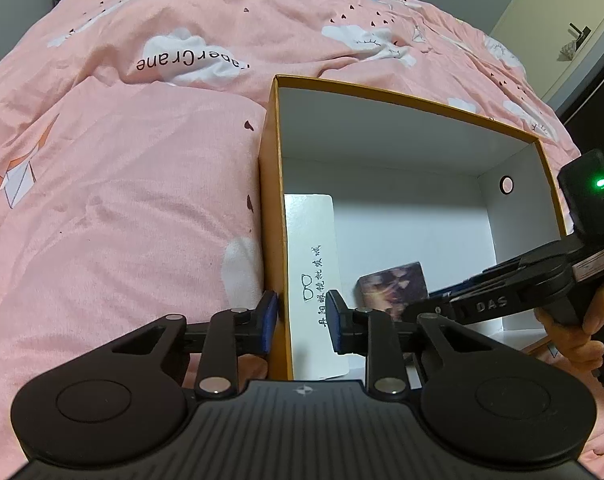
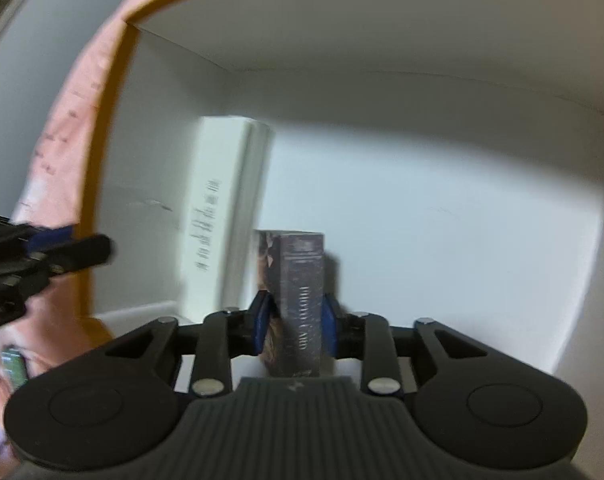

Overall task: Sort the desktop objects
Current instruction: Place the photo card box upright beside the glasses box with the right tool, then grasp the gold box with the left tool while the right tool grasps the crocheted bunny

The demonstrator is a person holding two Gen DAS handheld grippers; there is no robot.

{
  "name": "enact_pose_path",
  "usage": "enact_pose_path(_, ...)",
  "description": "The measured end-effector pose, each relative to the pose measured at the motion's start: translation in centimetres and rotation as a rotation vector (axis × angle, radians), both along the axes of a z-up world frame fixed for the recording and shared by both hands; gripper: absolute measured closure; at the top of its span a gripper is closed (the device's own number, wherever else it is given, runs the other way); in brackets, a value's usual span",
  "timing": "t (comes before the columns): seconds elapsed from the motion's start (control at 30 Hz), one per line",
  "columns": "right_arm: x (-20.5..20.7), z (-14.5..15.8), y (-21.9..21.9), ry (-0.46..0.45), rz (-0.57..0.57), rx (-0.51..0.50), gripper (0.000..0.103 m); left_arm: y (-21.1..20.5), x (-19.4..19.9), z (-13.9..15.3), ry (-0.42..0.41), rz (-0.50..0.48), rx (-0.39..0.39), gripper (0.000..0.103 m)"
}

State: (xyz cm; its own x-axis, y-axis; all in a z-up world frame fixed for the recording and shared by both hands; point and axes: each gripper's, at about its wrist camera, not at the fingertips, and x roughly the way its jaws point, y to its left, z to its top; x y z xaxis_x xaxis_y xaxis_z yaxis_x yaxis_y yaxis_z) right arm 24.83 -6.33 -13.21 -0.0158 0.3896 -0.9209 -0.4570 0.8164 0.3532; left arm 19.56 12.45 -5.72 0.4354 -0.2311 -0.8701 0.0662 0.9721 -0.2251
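Observation:
An orange cardboard box (image 1: 269, 208) with a white inside lies on a pink quilt. My left gripper (image 1: 302, 320) straddles its left wall, one pad outside, one inside, jaws apart and not squeezing it. A white flat box (image 1: 312, 280) with black print leans against that wall inside. My right gripper (image 2: 295, 326) is inside the orange box (image 2: 102, 168), shut on a small dark printed card box (image 2: 298, 296), held upright near the floor. The card box also shows in the left wrist view (image 1: 394, 288), and the white box in the right wrist view (image 2: 226, 208).
The pink quilt (image 1: 122, 200) with cloud prints covers the bed around the box. A round hole (image 1: 506, 185) is in the box's far wall. The right hand and its gripper body (image 1: 542, 280) reach in from the right. A door and dark furniture stand at the far right.

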Motion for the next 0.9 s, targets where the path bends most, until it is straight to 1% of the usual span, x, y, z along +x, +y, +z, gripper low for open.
enact_pose_path(0.07,0.0,-0.8,-0.1,0.031,-0.004,-0.009,0.072,0.0,0.0,0.0,0.000,0.000,0.002,0.074)
enact_pose_path(0.2,-0.3,-1.4,0.1,0.064,-0.006,0.026,0.077,-0.1,-0.1,0.0,0.000,-0.004,0.010,0.075)
enact_pose_path(0.33,-0.8,-1.5,1.2,0.054,0.027,0.050,0.079,-0.1,-0.1,0.0,0.002,-0.009,0.018,0.077)
enact_pose_path(0.37,-1.0,-1.6,1.5,0.054,0.037,0.058,0.081,-0.2,-0.1,0.0,0.003,-0.011,0.020,0.077)
enact_pose_path(0.47,-1.4,-1.6,2.3,0.037,0.057,0.046,0.081,-0.2,0.0,-0.1,0.008,-0.009,0.028,0.077)
enact_pose_path(0.6,-1.5,-1.6,2.2,0.041,0.052,0.055,0.082,-0.3,0.0,-0.1,0.007,-0.009,0.028,0.078)
enact_pose_path(0.63,-1.7,-1.4,2.2,0.032,0.053,0.058,0.082,-0.3,0.0,-0.1,0.008,-0.010,0.027,0.078)
enact_pose_path(0.7,-2.2,-0.6,2.1,-0.015,0.070,0.070,0.082,-0.2,-0.2,0.3,0.001,0.000,0.028,0.078)
enact_pose_path(0.8,-3.7,1.9,1.9,-0.120,0.119,0.117,0.082,0.2,-1.1,1.6,-0.024,0.006,0.047,0.077)
enact_pose_path(0.9,-5.2,4.4,1.5,-0.212,0.177,0.165,0.082,0.3,-2.6,3.0,-0.038,-0.032,0.074,0.077)
